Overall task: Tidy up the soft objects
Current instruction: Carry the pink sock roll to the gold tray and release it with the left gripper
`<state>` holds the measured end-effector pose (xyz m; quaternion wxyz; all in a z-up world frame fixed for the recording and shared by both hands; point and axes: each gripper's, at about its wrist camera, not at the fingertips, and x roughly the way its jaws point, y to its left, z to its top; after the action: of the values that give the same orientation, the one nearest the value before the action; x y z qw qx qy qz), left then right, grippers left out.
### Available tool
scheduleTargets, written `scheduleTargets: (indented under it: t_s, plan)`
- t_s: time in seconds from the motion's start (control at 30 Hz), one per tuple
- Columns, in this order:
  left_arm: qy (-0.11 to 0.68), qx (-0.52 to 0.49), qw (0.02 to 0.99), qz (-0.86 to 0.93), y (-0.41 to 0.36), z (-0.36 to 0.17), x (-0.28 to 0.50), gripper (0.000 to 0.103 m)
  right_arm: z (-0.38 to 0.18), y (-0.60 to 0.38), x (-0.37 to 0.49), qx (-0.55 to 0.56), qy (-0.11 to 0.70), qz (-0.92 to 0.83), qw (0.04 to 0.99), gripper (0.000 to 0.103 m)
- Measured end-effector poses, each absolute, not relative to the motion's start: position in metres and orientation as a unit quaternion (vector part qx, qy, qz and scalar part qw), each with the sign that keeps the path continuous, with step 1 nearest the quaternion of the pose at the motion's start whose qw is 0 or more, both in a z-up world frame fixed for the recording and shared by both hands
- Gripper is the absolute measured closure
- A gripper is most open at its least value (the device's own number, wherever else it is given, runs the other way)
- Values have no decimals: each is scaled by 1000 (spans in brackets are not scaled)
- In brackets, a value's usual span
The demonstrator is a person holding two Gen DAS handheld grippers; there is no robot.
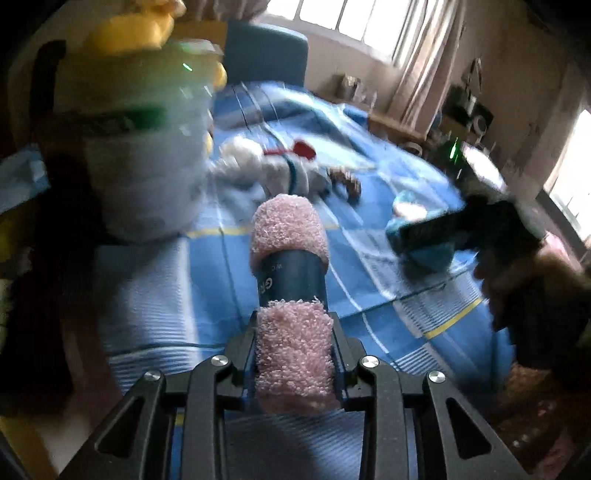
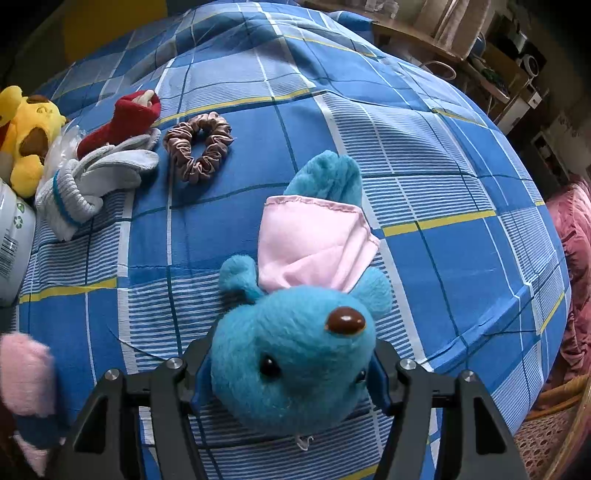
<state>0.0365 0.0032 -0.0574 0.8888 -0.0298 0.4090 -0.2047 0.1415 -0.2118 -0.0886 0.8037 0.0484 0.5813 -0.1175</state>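
Soft toys are mid-sort on the checked bed (image 2: 443, 177): the left gripper (image 1: 295, 332) is clamped on a pink fleecy roll (image 1: 291, 280) held above the cover, the right gripper (image 2: 291, 373) squeezes a blue plush mouse (image 2: 295, 350) — next, I judge, carrying both to the white container (image 1: 144, 166).

Daylight enters through the windows (image 1: 354, 18), which are blown out white. The left wrist view is dim and smeared with motion blur, worst on the plastic bag (image 1: 147, 147) and the room's right side. The right wrist view is sharper and brighter across the bedspread (image 2: 443, 166). Both bulge fisheye-style, corners black.
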Motion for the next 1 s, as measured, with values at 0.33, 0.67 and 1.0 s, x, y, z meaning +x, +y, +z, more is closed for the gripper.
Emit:
scheduleTargets:
  t_s: [0.33, 0.67, 1.0]
  plan:
    - [355, -132, 920, -99, 141, 8, 16, 70, -88, -211, 140, 38, 579, -119, 805, 37]
    - [406, -194, 889, 82, 290, -26, 20, 70, -88, -202, 137, 23, 576, -121, 808, 37]
    - [454, -194, 863, 106, 308, -63, 42, 48, -89, -205, 139, 35, 577, -119, 807, 42]
